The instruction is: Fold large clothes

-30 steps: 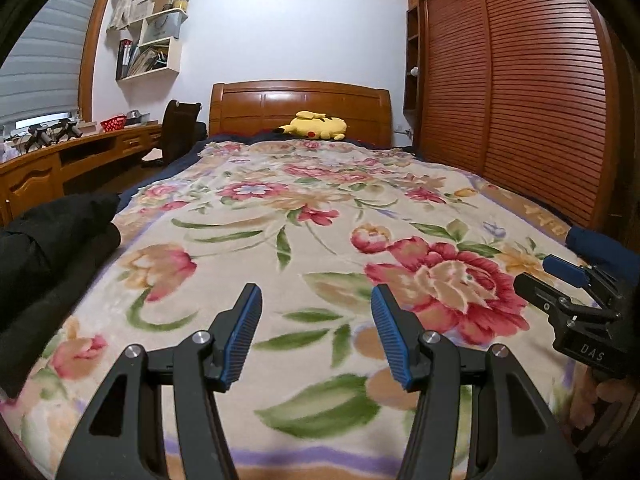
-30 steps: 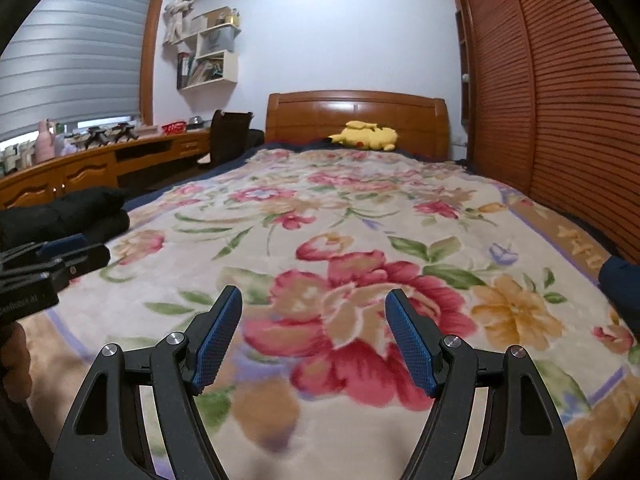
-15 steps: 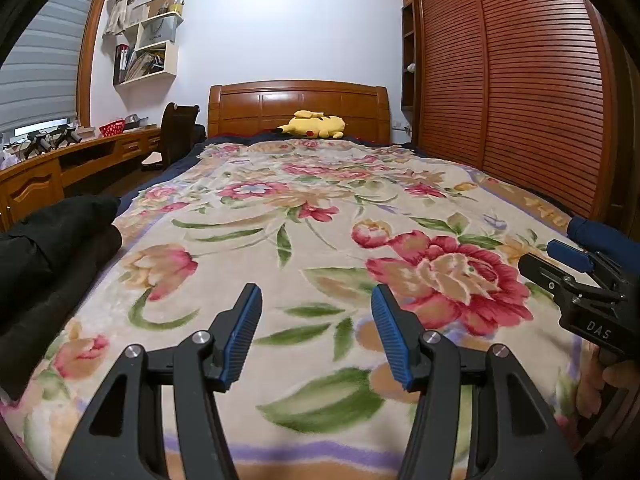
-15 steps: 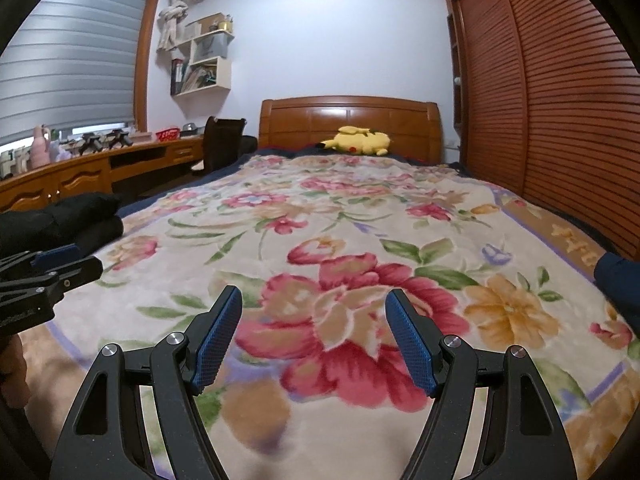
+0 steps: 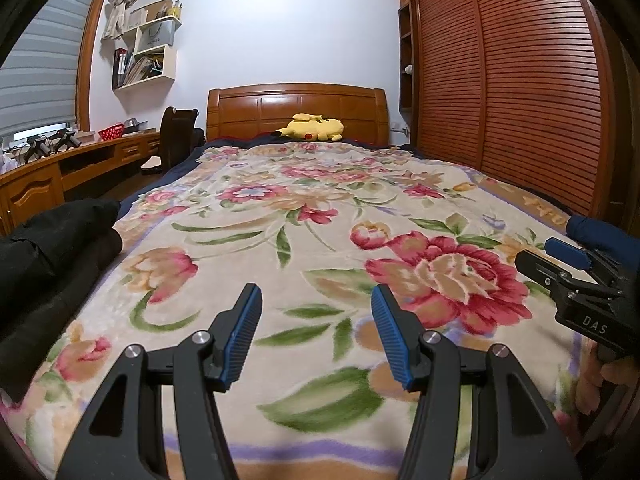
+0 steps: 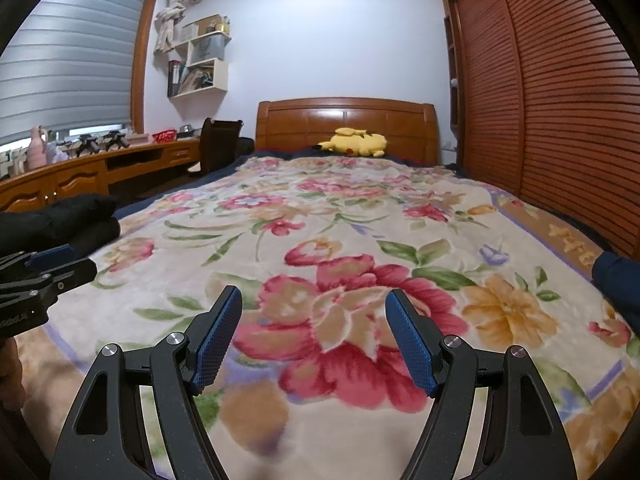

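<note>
1. The left gripper (image 5: pixel 316 312) hangs above a floral blanket (image 5: pixel 312 208) spread over a bed, its blue-padded jaws parted with nothing between them and nothing touching the pads.
2. The right gripper (image 6: pixel 314 322) hangs beside it over the same blanket (image 6: pixel 360 216), jaws spread a little wider and likewise empty; from the left wrist view it shows at the right edge (image 5: pixel 560 256), with fingers of the hand holding it just visible below.
3. The clothes lie at the bed's two sides: a pile of black clothes (image 5: pixel 44 248) heaped on the left edge, well apart from both grippers, and a dark blue garment (image 5: pixel 600 232) at the right edge, just behind the right gripper.
4. A yellow plush toy (image 5: pixel 312 126) rests against the wooden headboard (image 5: pixel 296 106) at the far end, beside a slatted wardrobe (image 5: pixel 520 92).
</note>
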Demonstrator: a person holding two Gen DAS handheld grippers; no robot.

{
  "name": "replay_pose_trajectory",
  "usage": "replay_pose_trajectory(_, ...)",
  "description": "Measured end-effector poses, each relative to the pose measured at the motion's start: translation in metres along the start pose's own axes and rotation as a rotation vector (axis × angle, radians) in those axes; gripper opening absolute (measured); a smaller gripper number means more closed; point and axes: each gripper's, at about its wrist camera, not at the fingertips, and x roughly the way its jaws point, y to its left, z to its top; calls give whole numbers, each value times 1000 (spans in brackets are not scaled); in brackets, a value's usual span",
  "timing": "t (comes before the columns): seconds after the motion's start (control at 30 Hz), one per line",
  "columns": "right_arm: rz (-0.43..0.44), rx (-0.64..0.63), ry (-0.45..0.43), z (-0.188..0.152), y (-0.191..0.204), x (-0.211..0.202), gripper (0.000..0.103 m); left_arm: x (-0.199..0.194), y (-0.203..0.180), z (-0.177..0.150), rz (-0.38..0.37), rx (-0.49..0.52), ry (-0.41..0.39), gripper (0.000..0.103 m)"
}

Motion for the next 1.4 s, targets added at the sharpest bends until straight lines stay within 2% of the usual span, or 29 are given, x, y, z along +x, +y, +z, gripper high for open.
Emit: replay_pose_trajectory(1.4,-6,-1,-12,3,-7,4,76,-3,-2,2,1,0,-12,57)
